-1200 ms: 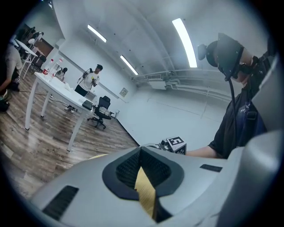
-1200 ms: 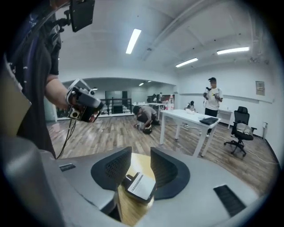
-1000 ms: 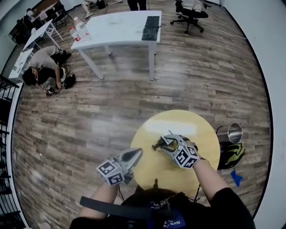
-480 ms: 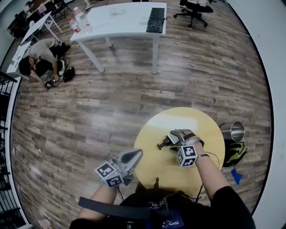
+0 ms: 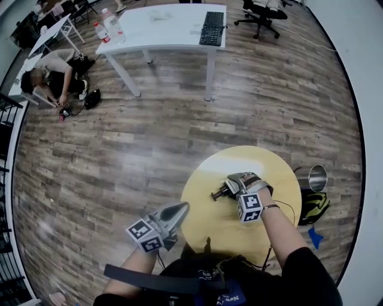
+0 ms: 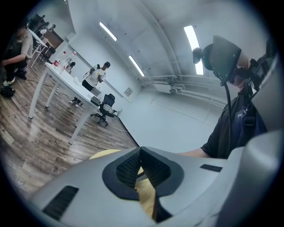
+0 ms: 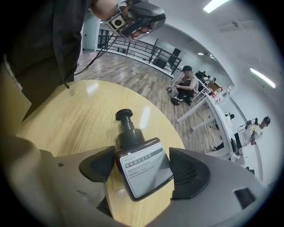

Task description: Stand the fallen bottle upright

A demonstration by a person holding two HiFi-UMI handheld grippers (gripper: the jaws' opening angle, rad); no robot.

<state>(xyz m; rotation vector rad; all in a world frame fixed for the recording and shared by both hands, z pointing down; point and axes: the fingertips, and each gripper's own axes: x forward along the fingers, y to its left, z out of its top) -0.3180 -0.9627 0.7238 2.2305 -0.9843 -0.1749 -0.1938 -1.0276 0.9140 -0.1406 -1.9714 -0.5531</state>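
A dark brown pump bottle [image 7: 137, 150] with a grey label lies on its side on the round yellow table [image 7: 80, 115], its pump head pointing away from me. My right gripper [image 7: 144, 170] points steeply down over it with the jaws wide open. The bottle's body lies between the pads; a gap shows at the right pad. In the head view the bottle [image 5: 219, 193] sticks out to the left of my right gripper [image 5: 230, 186]. My left gripper [image 5: 181, 208] hovers shut and empty at the table's left edge [image 5: 187, 197]; in its own view the left gripper [image 6: 141, 153] has its pads meeting at the tip.
A metal bin [image 5: 315, 177] and a yellow-black bag [image 5: 312, 207] stand on the floor right of the table. Farther off are a white desk [image 5: 161, 27] with a keyboard [image 5: 210, 27], an office chair [image 5: 263, 9], and a person [image 5: 51, 70] crouched on the wooden floor.
My right gripper has come down and rolled over the lying bottle, and its jaws have spread wider. My left gripper has shifted slightly and stays shut.
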